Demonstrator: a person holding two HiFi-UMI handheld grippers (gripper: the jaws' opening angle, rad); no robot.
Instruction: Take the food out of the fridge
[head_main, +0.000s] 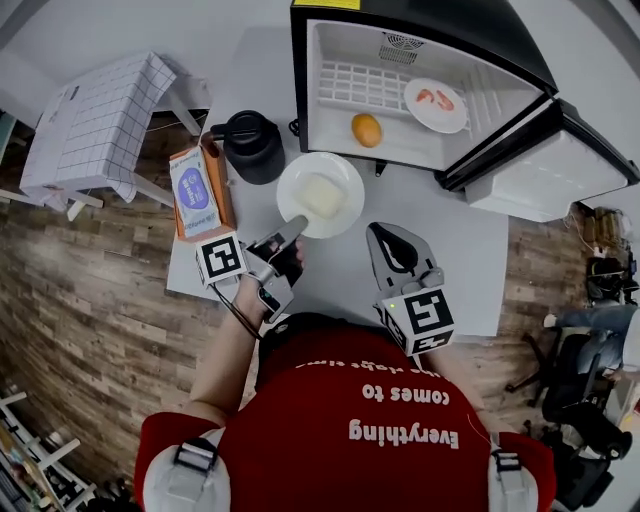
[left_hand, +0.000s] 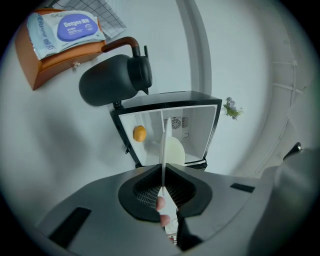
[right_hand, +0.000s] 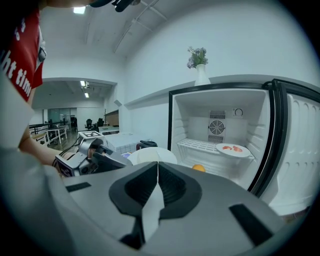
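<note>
My left gripper (head_main: 293, 229) is shut on the near rim of a white plate (head_main: 320, 195) that carries a pale block of food, in front of the open fridge (head_main: 330, 45). In the left gripper view the plate (left_hand: 164, 145) shows edge-on between the jaws of that gripper (left_hand: 163, 182). Inside the fridge lie an orange (head_main: 366, 130) and a second plate with shrimp (head_main: 435, 105). My right gripper (head_main: 393, 245) is shut and empty, to the right of the held plate. The right gripper view shows the shut right gripper (right_hand: 157, 175), the orange (right_hand: 199, 168) and the shrimp plate (right_hand: 232, 149).
A black kettle (head_main: 252, 145) and an orange box with a wipes pack (head_main: 197, 190) stand left of the plate on the white table (head_main: 470, 270). The fridge door (head_main: 560, 170) hangs open at right. A gridded white cloth (head_main: 95, 125) lies far left.
</note>
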